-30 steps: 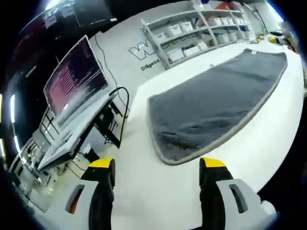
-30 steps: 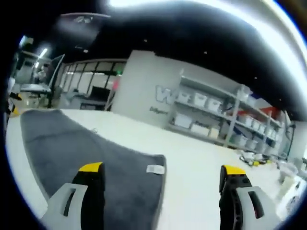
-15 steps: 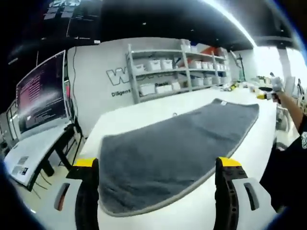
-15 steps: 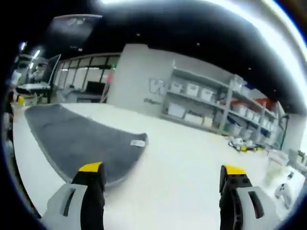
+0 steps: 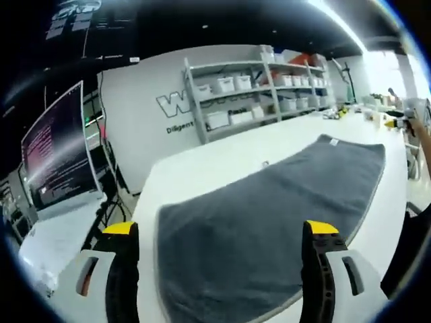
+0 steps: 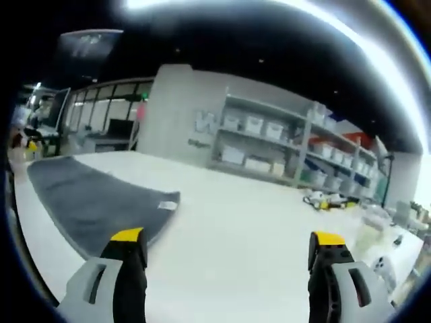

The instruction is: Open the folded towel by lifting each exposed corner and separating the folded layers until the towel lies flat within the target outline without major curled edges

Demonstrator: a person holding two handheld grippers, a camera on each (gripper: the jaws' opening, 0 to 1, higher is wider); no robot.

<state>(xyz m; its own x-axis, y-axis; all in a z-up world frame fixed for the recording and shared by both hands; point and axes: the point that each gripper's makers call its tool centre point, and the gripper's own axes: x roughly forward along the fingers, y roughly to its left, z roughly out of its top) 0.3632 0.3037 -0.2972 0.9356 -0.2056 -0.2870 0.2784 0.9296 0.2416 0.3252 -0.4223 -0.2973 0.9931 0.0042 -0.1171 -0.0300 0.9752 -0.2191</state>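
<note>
Both grippers are spread wide with nothing between their jaws. Left gripper [image 5: 219, 232], seen in the left gripper view, has its yellow-tipped jaws rising from the bottom edge, one on either side of the near end of the towel [image 5: 269, 215]. That grey towel lies spread out on the white table [image 5: 202, 168], running away from the camera toward the right, with a paler hem around its edge and a small white tag at its far end. Whether the jaws touch the cloth cannot be told from here. To the left of the table a monitor [image 5: 54, 158] glows with pink text, and dark cables hang beside it. Behind the table stands a grey wall with large lettering, and against it a set of shelves [image 5: 269, 84] loaded with white bins. At the far right edge a person's hand [image 5: 419, 128] shows.

Right gripper [image 6: 229, 239], in the right gripper view, hangs above bare white tabletop, jaws well apart. The towel [image 6: 87, 198] lies to the left of it, beyond the left jaw, with its white tag [image 6: 167, 205] at the nearest corner. Across the back run the same shelves [image 6: 269, 148] with bins. Small yellow and dark objects sit far off on the table to the right, too small to identify.
</note>
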